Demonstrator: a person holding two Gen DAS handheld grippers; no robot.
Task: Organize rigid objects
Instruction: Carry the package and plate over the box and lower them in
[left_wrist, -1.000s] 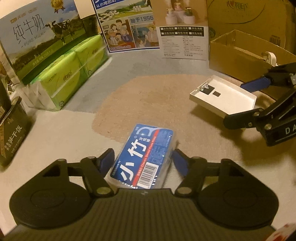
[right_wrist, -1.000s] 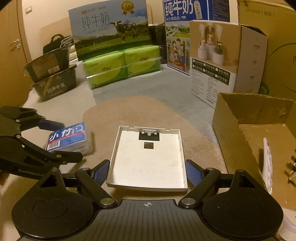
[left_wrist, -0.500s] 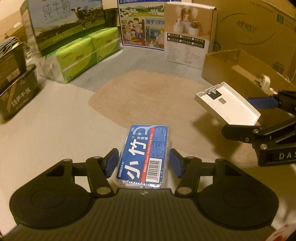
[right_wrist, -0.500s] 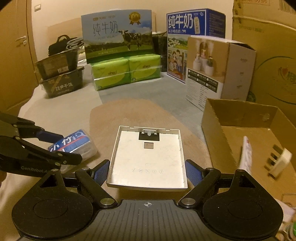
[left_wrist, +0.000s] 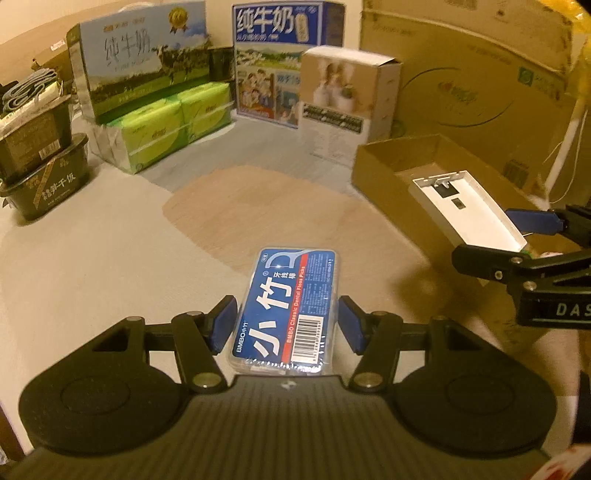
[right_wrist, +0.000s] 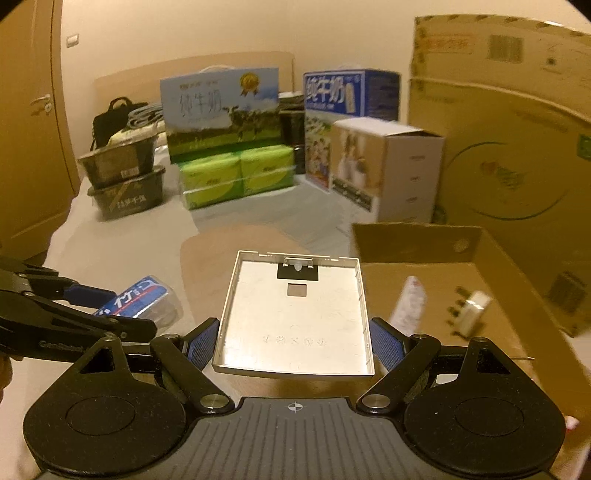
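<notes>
A: Floss case (left_wrist: 286, 308): clear glossy plastic, glossy printed label. Cover (right_wrist: 295, 314): white plastic, smooth, semi-matt.
B: Box (right_wrist: 513, 280)?
A: Matt brown cardboard. Tool pads (left_wrist: 223, 324): blue, textured. Tool body: ribbed matt black plastic.
B: Surface below?
A: Matt cloth, fine weave.

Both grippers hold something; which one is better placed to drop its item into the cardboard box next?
Right. The right gripper holds the white tray at the cardboard box edge; the left gripper, with the floss box, sits farther back.
</notes>
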